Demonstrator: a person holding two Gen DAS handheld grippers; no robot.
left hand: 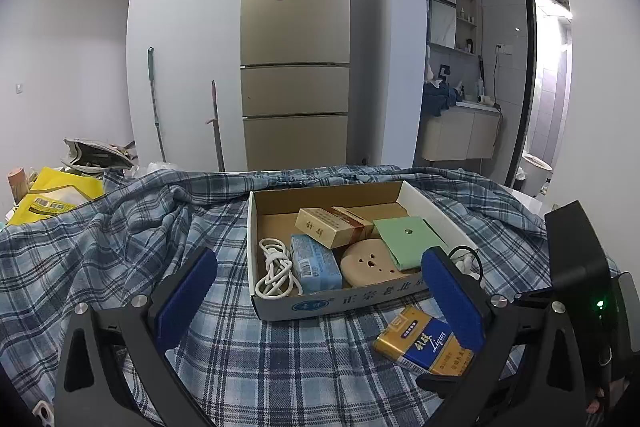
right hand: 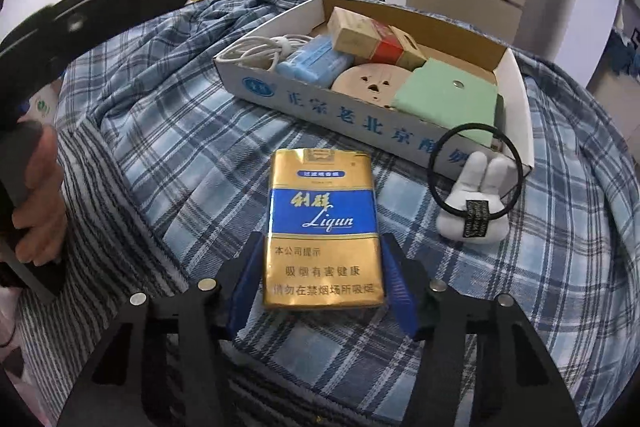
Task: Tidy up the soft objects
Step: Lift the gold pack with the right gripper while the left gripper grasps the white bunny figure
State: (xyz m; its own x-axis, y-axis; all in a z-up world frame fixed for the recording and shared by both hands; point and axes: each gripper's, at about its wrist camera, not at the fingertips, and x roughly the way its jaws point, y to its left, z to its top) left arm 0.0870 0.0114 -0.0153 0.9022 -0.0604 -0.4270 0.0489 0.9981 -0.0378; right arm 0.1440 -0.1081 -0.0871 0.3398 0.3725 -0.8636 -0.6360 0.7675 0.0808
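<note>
Most things already lie in the cardboard box (right hand: 360,119) ahead of the right gripper (right hand: 320,291). Its fingers stand on both sides of the gold-blue packet (right hand: 323,227), seemingly closed on it — contact is not sure. The rabbit hair tie (right hand: 474,203) waits outside, ahead-right. The left gripper (left hand: 320,291) is open, empty.

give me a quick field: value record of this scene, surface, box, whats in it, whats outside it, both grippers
surface: blue plaid cloth
box: open cardboard tray on the cloth
in box: white cable, blue tissue pack, tan carton, round beige piece, green pouch
outside box: gold-blue Liqun pack; white bunny hair tie beside it
left gripper: open, holding nothing
right gripper: open, fingers flanking the Liqun pack; contact unclear
</note>
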